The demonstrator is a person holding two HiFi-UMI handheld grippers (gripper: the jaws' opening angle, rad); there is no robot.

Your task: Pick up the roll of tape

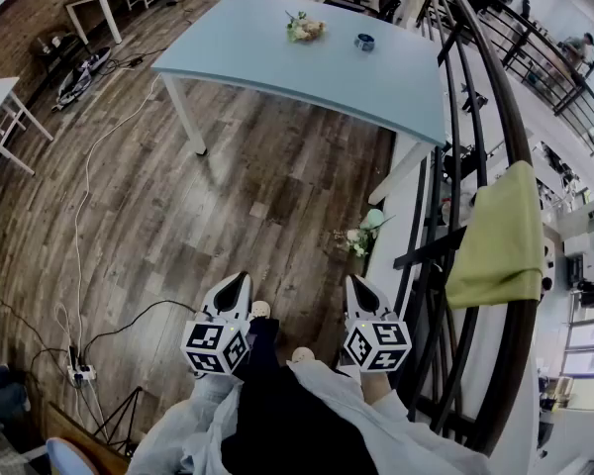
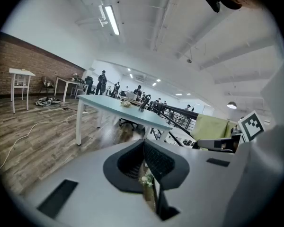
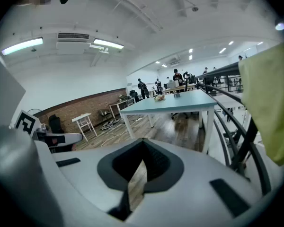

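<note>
Task barely begun, by my judgement; nothing picked up, no approach made to the table (image 1: 277, 62).

Roll of tape (image 1: 364, 42) sits on the table top, toward the table's far right part, just right of a bunch of flowers (image 1: 305, 29) on the same top; nothing touches the roll.

Both grippers are well short of the table's near edge, with a wide stretch of wooden floor (image 1: 228, 196) between them and it; the person stands beside the railing (image 1: 472, 117) that runs past the table's right side, a green cloth (image 1: 500, 234) draped over it.

Left gripper (image 1: 241, 278): jaws together at the tips, nothing between them; its own view shows only floor through the slit behind the tips.
Right gripper (image 1: 354, 281): jaws together too, empty; its view looks toward the table from afar.

Left to do, as I judge it: walk up to the table, open one gripper, bring it to the roll, close, lift; that is the whole task.

Roll's lie: seems to rest flat, a dark ring with a paler middle, hole facing up; so its axis stands upright from the table top; being round, it has no long axis across the table to line up with; it is too small here for finer detail.
</note>
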